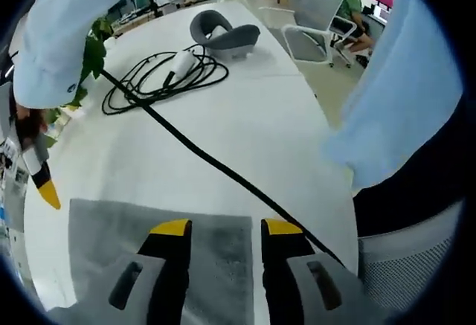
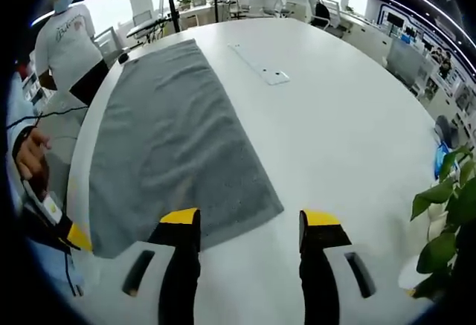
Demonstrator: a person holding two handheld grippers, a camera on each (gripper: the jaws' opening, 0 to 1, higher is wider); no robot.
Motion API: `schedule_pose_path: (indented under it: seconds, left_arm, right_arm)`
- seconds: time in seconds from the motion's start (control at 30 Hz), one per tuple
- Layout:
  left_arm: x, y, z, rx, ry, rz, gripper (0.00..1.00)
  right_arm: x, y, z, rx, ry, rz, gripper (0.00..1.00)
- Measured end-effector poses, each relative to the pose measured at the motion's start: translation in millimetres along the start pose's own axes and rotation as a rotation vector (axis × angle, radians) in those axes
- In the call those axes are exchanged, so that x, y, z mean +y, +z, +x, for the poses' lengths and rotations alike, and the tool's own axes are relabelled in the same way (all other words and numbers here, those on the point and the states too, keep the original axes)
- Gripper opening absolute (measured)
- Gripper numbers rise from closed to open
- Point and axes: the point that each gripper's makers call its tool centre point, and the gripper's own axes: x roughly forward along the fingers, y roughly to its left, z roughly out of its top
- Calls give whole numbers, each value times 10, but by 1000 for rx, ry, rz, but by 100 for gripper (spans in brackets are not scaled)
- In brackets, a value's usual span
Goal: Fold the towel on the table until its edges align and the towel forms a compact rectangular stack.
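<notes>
A: Two grippers, both with fingers spread wide and holding nothing. Left gripper (image 1: 220,228) hovers over the near end of the grey towel (image 2: 175,139), fingertips above the cloth, contact unclear. Right gripper (image 2: 250,221) sits at the towel's near corner, one finger over cloth, the other over bare white worktop (image 2: 342,124).

B: Towel position?

A: Flat, one long strip, running from lower centre to upper left of the right gripper view, along the worktop edge. Not yet folded.

B: Risks?

A: Black cable (image 1: 201,154) crosses diagonally just beside the towel in the left gripper view; a lifted corner may snag it. A one-finger pinch may catch a single layer and skew the fold.

B: Room?

A: Open worktop right of the towel. Coiled cord (image 1: 160,76) and plant (image 2: 446,213) lie well apart.
</notes>
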Motion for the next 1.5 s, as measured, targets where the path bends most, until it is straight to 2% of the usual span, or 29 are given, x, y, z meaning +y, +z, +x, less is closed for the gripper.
schedule_pose_path:
  seconds: [0.37,0.6,0.8,1.0,1.03,1.07,1.27,1.43,1.5]
  left_arm:
    - [-90,-123,118,63,-24,43,38]
    - [-92,-23,131,34,-33,37,37]
    - [-126,-55,186,47,-47,45,35]
    - [-223,-107,262,75,-74,63,29]
    - [-241,-54,265,44,-89,51,27]
    - [-225,-87,256,65,-82,52,27]
    - [-215,-80,283,51,-97,15,25]
    - [-210,-76,284,48,-101,3,25]
    - [-181,-77,278,49,-80,7,30]
  right_arm:
    - [-5,22,57,13,11,-15,53]
    - [16,10,85,19,13,-18,53]
    - [28,1,100,20,15,-19,53]
    - [40,-4,113,24,18,-21,52]
    - [45,-6,122,26,20,-22,52]
    - [45,-8,127,28,21,-22,52]
    - [29,-36,197,50,26,-40,52]
    - [29,-41,239,59,31,-43,52]
    - [40,-35,243,57,32,-44,52]
